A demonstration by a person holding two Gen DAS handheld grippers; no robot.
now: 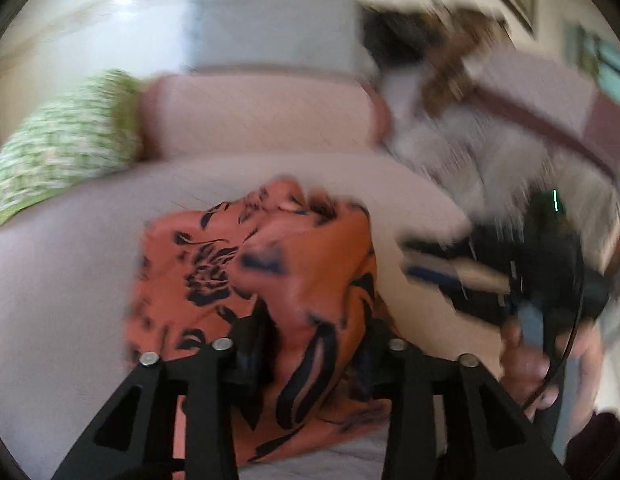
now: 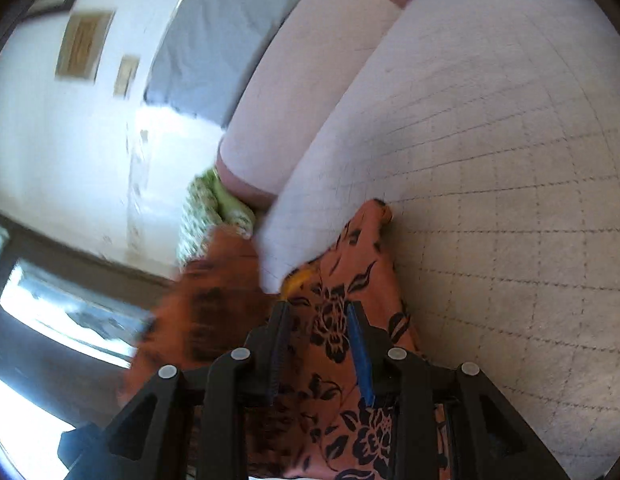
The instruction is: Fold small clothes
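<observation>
- Left tongs (image 1: 310, 336) reach forward, level over the bed (image 1: 69, 280), gripping a bunched fold of the orange floral garment (image 1: 213, 280).
- Right tongs (image 2: 316, 320) tilt steeply, fingers narrowed around the same orange cloth, which drapes over the quilted bed's edge.
- In the left view, the right tongs sit off to the side, blurred, a hand (image 1: 526, 368) beneath.

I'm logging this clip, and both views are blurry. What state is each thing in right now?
Orange floral garment: bunched, lying partly on the bed.
Left gripper: fingers apart, garment between them; grip unclear.
Right gripper: fingers apart, garment between them; grip unclear.
Quilted bedcover: spread flat.
Green pillow: lying beside the pink pillow.
</observation>
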